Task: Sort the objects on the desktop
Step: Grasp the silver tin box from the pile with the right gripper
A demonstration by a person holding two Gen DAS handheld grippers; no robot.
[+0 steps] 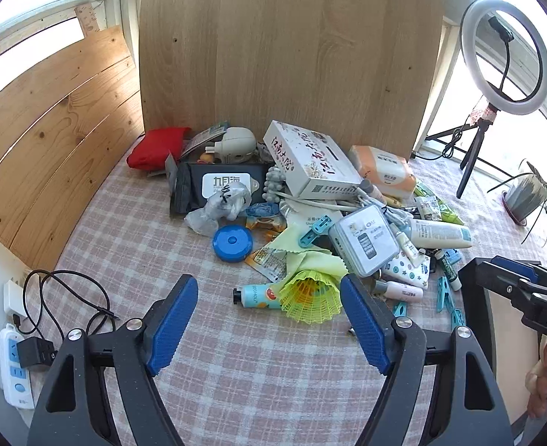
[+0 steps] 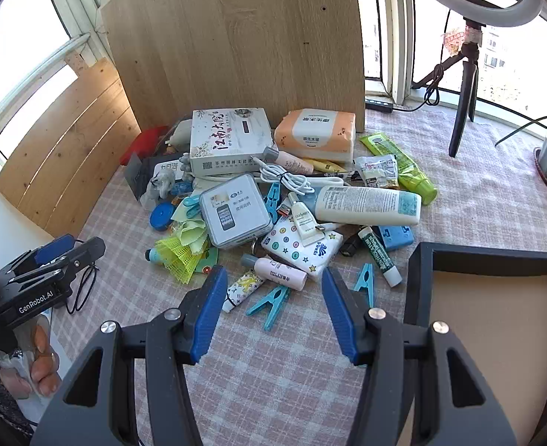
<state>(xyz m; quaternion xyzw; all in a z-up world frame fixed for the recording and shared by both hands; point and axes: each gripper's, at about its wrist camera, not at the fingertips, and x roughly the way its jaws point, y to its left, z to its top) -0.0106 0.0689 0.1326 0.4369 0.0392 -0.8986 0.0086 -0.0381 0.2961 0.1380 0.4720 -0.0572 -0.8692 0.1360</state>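
Both the left gripper and the right gripper hung with jaws released and empty, angled down at the clutter heaped mid-frame on the checked desk, probably choosing a first piece. The dark tray at lower right, cut off by the frame edge, perhaps waited to receive sorted items.

Bench cloth: pink-and-white check
Shuttlecock: yellow mesh
Tape measure: blue
Pouch: red
Clothespin: turquoise
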